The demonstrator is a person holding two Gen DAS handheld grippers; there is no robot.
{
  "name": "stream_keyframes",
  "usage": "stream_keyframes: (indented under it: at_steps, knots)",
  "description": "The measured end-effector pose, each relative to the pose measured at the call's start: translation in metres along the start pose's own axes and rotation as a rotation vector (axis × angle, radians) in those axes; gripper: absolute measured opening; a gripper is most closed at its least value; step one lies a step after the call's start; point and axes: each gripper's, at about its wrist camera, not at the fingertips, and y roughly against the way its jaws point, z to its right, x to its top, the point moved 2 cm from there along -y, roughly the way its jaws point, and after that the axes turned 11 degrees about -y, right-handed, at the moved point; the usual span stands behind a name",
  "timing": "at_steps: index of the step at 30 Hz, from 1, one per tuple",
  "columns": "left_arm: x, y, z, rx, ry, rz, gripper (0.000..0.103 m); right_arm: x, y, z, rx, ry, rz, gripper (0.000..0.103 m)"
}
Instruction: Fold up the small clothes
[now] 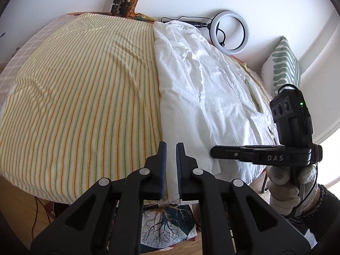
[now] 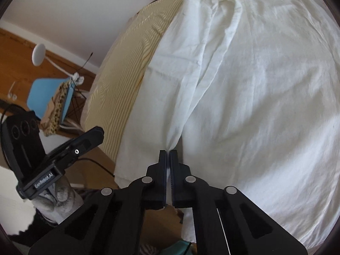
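A white garment [image 1: 204,97] lies spread on the right half of a table covered by a yellow striped cloth [image 1: 80,97]. It fills most of the right wrist view [image 2: 255,97]. My left gripper [image 1: 171,146] is at the garment's near left corner, with a strip of white fabric between its narrowly parted fingers. My right gripper [image 2: 168,152] is shut on a pinched fold of the garment at its near edge. It also shows side-on in the left wrist view [image 1: 214,152]. The left gripper shows in the right wrist view [image 2: 99,135].
A ring light [image 1: 229,35] leans on the wall behind the table. A green patterned cushion [image 1: 284,63] stands at the right. A blue chair [image 2: 48,93] and a white lamp [image 2: 38,54] stand off to the left. A patterned item [image 1: 165,225] lies below the table's edge.
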Motion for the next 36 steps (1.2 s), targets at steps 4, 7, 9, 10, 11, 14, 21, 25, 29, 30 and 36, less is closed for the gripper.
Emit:
stream_keyframes:
  at_steps: [4, 7, 9, 10, 11, 14, 21, 25, 29, 30, 36]
  knots:
    - [0.002, 0.005, 0.002, 0.020, -0.016, 0.017, 0.007, -0.004, 0.030, -0.008, 0.029, -0.020, 0.058, 0.001]
    - [0.006, 0.003, 0.007, 0.031, -0.033, 0.024, 0.007, -0.004, 0.044, -0.007, -0.008, 0.001, 0.091, 0.000]
    - [0.009, -0.003, 0.014, 0.032, -0.053, 0.016, 0.007, -0.003, 0.031, 0.004, -0.043, -0.008, 0.043, 0.000]
    - [0.011, -0.005, 0.019, 0.032, -0.073, 0.013, 0.007, -0.003, 0.024, 0.007, -0.064, -0.007, 0.020, 0.000]
    - [0.013, -0.007, 0.024, 0.035, -0.094, 0.010, 0.007, -0.004, 0.017, 0.006, -0.075, 0.006, -0.005, 0.001]
    - [0.015, -0.014, 0.038, 0.053, -0.169, 0.008, 0.007, 0.001, 0.031, -0.005, -0.087, 0.089, -0.039, 0.002]
    - [0.007, -0.036, 0.075, 0.045, -0.233, -0.041, 0.037, 0.067, 0.121, -0.032, -0.130, 0.221, 0.081, 0.035]
    - [-0.002, -0.054, 0.104, 0.080, -0.339, -0.062, 0.058, 0.126, 0.138, -0.032, -0.130, 0.244, 0.100, 0.047]
    - [-0.007, -0.077, 0.105, 0.144, -0.382, -0.109, 0.058, 0.185, 0.122, -0.025, -0.134, 0.254, 0.126, 0.053]
    - [-0.007, -0.080, 0.102, 0.139, -0.370, -0.113, 0.058, 0.199, 0.114, -0.020, -0.121, 0.245, 0.127, 0.053]
    - [-0.002, -0.080, 0.083, 0.135, -0.319, -0.083, 0.011, 0.262, 0.033, 0.004, -0.081, 0.167, 0.128, 0.053]
